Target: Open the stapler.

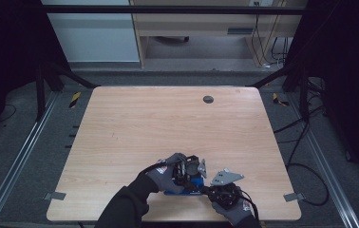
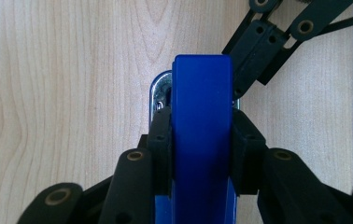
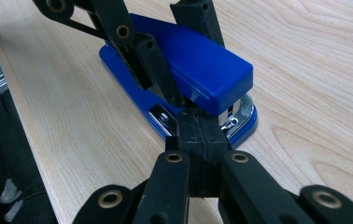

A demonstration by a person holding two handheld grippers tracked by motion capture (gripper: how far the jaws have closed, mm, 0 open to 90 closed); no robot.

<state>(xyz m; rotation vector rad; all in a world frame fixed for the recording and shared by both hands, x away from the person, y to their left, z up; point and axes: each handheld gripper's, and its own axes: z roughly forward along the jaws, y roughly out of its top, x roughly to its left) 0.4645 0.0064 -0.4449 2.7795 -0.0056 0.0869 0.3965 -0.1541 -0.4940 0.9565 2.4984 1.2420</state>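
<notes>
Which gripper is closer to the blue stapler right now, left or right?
Left. The left gripper has its fingers clamped on both sides of the blue stapler. The right gripper, fingers pressed together, sits at the stapler's front end.

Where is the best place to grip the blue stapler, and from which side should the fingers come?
Grip the blue stapler across its top arm, coming from above with one finger on each long side. Those sides are flat and parallel, and it lies flat on the table. The left gripper already clamps it there.
</notes>
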